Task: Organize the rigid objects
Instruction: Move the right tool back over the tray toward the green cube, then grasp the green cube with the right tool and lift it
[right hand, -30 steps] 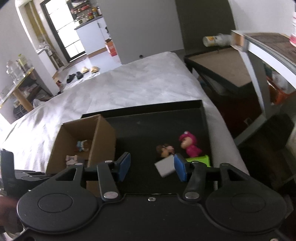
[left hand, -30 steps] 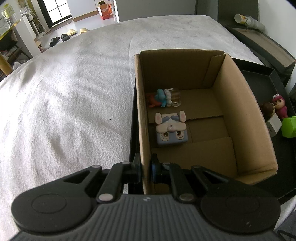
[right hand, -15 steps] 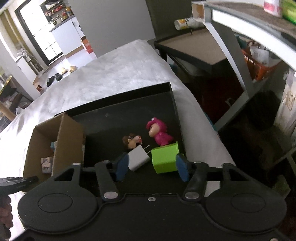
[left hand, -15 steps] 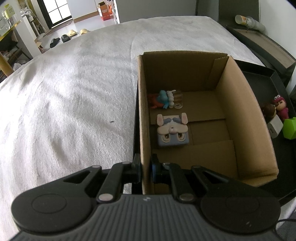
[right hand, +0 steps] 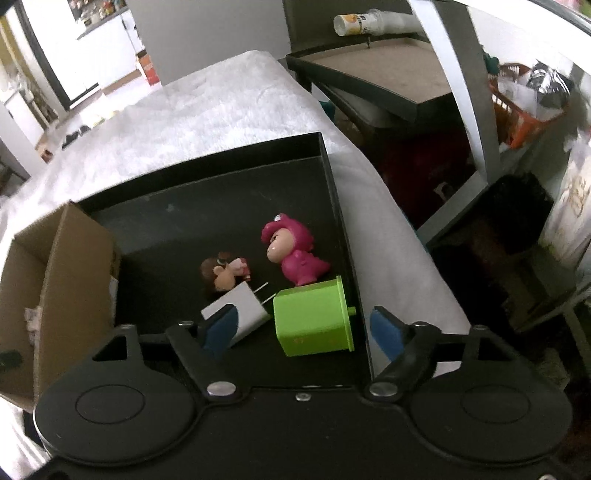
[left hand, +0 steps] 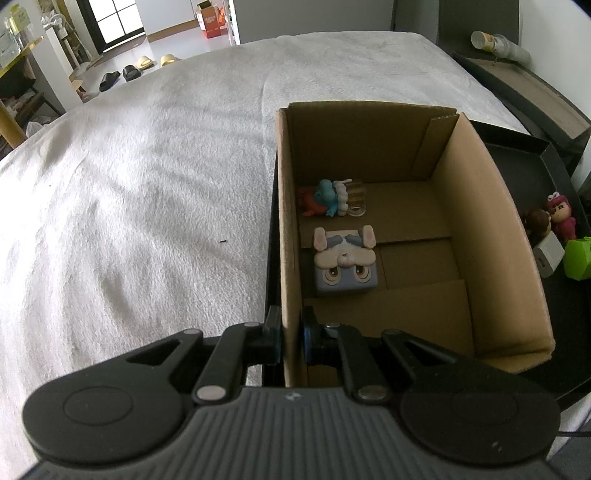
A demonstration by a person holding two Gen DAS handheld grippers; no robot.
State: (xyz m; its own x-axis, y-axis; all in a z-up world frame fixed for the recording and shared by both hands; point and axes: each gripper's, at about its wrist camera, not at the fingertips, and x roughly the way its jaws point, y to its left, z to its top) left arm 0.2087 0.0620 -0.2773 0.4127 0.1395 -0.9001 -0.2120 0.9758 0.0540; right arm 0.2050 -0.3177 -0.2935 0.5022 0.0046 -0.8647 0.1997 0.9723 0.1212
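Here my left gripper [left hand: 291, 341] clamps the cardboard box [left hand: 480, 236] wall; my right gripper [right hand: 301, 328], just opening, straddles the green block [right hand: 314, 321] at twelve o'clock.

No text, label or number can be read anywhere; the distant orange carton [left hand: 208, 23] may carry print, but it is too blurred.

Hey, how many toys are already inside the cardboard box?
2: a blue rabbit-faced block by the cardboard box's left wall, and a small blue-and-red figure just beyond it near the far wall. The near corner is hidden.
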